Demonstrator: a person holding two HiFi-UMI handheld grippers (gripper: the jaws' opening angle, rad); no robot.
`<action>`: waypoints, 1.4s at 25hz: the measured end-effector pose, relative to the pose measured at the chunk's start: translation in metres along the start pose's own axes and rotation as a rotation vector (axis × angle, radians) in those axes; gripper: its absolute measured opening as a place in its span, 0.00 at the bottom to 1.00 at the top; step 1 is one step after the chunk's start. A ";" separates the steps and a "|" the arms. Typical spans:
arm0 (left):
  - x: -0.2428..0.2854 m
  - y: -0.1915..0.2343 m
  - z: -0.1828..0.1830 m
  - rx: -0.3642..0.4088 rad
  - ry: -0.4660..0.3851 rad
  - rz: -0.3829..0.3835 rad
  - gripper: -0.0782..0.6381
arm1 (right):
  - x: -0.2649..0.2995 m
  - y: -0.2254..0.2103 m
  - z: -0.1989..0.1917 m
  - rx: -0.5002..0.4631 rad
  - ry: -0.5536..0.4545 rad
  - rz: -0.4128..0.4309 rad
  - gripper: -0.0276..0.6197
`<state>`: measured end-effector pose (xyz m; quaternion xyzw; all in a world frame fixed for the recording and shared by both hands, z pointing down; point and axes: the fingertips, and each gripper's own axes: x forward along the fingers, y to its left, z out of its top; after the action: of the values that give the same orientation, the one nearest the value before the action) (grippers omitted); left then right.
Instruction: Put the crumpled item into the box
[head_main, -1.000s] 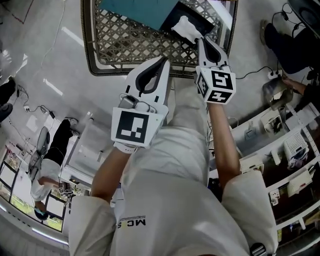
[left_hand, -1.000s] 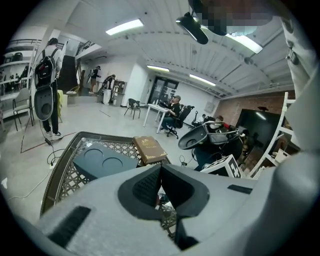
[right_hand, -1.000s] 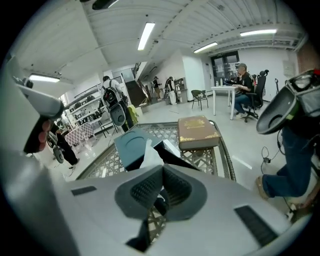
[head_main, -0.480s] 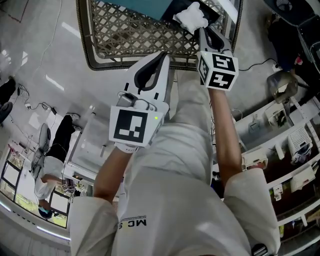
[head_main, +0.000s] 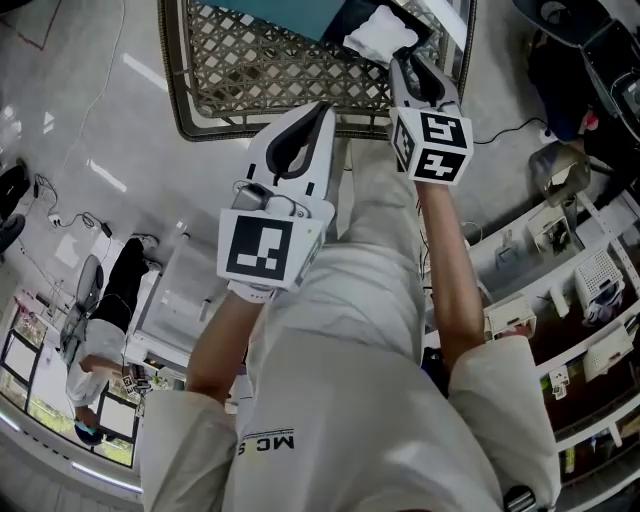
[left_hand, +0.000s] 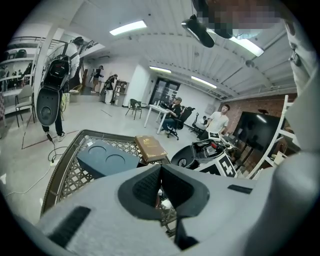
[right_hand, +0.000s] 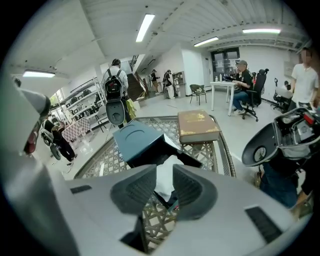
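A white crumpled item (head_main: 380, 35) (right_hand: 163, 187) sits between the jaws of my right gripper (head_main: 403, 62) (right_hand: 164, 170), which is shut on it. It hangs at the near right end of the wicker table (head_main: 260, 80), just in front of the dark teal box (right_hand: 135, 142) (head_main: 345, 30), whose flap stands open toward me. My left gripper (head_main: 320, 108) (left_hand: 160, 172) is shut with nothing in it, held over the table's near rim, left of the right gripper. The box's lid (left_hand: 107, 160) shows two round dents.
A brown book (right_hand: 197, 125) (left_hand: 150, 146) lies on the table beyond the box. A black round object (right_hand: 262, 145) stands right of the table. White shelves (head_main: 570, 290) are at the right, cables (head_main: 510, 135) run on the floor, and people sit at desks (right_hand: 242, 82) farther off.
My right gripper has carried the crumpled item forward, from the table's near rim to the box's open side. The left gripper has barely shifted.
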<state>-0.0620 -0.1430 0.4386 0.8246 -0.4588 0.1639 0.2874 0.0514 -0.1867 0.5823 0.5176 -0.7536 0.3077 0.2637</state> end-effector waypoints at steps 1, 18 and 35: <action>-0.002 0.000 0.002 0.003 -0.005 -0.001 0.14 | -0.004 0.001 0.003 0.003 -0.012 -0.004 0.19; -0.059 -0.014 0.022 0.000 -0.118 0.017 0.14 | -0.105 0.041 0.047 -0.064 -0.190 0.013 0.07; -0.115 -0.060 0.061 0.057 -0.228 -0.039 0.14 | -0.232 0.069 0.080 -0.156 -0.332 0.051 0.07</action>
<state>-0.0714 -0.0803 0.3099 0.8544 -0.4678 0.0764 0.2130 0.0554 -0.0834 0.3490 0.5201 -0.8211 0.1653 0.1672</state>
